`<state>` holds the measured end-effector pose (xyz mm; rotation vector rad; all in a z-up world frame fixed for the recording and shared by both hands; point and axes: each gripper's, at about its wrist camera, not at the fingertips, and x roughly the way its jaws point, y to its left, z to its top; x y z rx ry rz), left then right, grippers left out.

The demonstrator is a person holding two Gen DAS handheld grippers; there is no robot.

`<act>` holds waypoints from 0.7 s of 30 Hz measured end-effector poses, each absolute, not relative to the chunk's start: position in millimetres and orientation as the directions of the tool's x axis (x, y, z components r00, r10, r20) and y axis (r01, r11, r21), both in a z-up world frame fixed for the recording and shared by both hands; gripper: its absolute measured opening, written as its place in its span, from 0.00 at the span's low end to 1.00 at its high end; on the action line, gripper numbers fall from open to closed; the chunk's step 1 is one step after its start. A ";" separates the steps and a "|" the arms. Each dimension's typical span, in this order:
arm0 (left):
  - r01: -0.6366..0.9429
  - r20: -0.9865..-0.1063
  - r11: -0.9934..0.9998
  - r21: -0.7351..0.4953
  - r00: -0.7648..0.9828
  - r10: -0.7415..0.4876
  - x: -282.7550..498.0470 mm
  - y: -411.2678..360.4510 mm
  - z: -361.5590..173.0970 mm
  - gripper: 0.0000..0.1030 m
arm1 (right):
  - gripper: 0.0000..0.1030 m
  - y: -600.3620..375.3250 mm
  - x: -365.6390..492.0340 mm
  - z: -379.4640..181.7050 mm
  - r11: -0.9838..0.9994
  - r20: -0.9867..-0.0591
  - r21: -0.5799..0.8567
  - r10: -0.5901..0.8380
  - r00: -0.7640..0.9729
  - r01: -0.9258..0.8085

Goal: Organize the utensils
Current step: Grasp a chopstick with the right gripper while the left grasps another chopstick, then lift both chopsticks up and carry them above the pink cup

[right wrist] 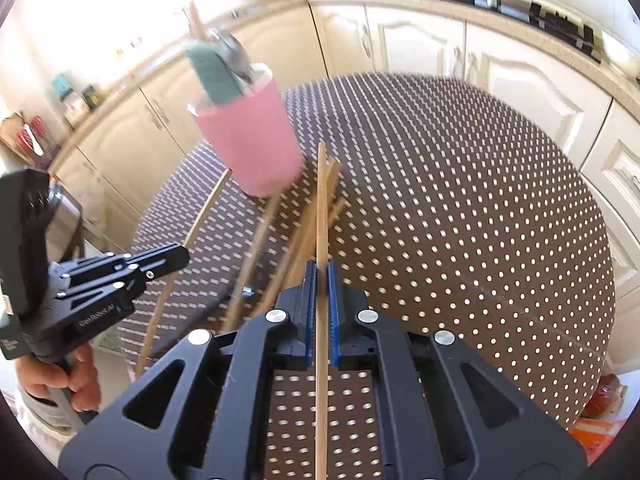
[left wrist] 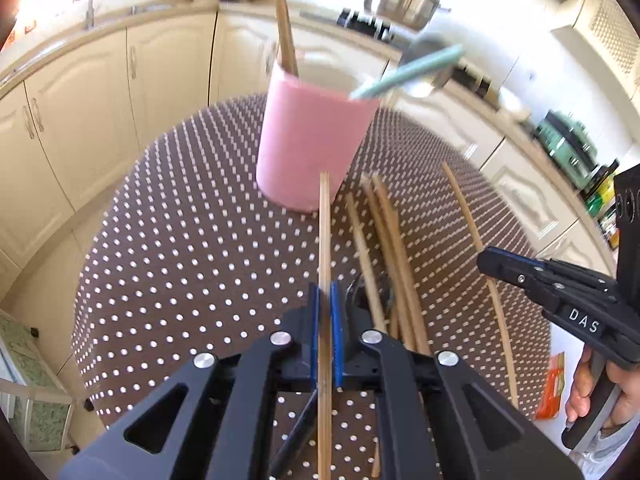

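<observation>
Left gripper [left wrist: 326, 292] clamps one wooden chopstick [left wrist: 325, 232]; right gripper [right wrist: 320, 276] clamps another chopstick [right wrist: 321, 208]. Loose chopsticks [left wrist: 394, 248] lie on the dotted tablecloth [left wrist: 192, 248], just beside the pink cup [left wrist: 308, 144] already holding utensils.

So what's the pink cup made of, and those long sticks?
The pink cup looks like matte plastic or silicone: even colour, no shine, though it's blurry. The sticks on the table look like bamboo or pale wood: tan, thin, faintly grained, unpainted.
</observation>
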<state>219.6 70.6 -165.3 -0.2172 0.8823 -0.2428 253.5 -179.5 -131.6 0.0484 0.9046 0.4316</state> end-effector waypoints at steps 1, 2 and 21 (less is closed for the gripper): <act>0.126 -0.715 0.949 -0.290 0.631 -0.302 213.9 69.4 -160.1 0.05 | 0.06 -179.3 247.4 -124.2 0.911 -0.731 0.220 0.391 0.559 -0.349; 0.134 -0.688 0.947 -0.292 0.659 -0.305 207.2 70.2 -152.4 0.06 | 0.06 -177.7 242.3 -118.5 0.908 -0.716 0.220 0.398 0.573 -0.356; 0.237 -0.161 0.931 -0.277 0.944 -0.288 224.0 66.7 -37.0 0.06 | 0.06 -133.1 242.8 -6.2 0.833 -0.281 0.207 0.554 0.784 -0.514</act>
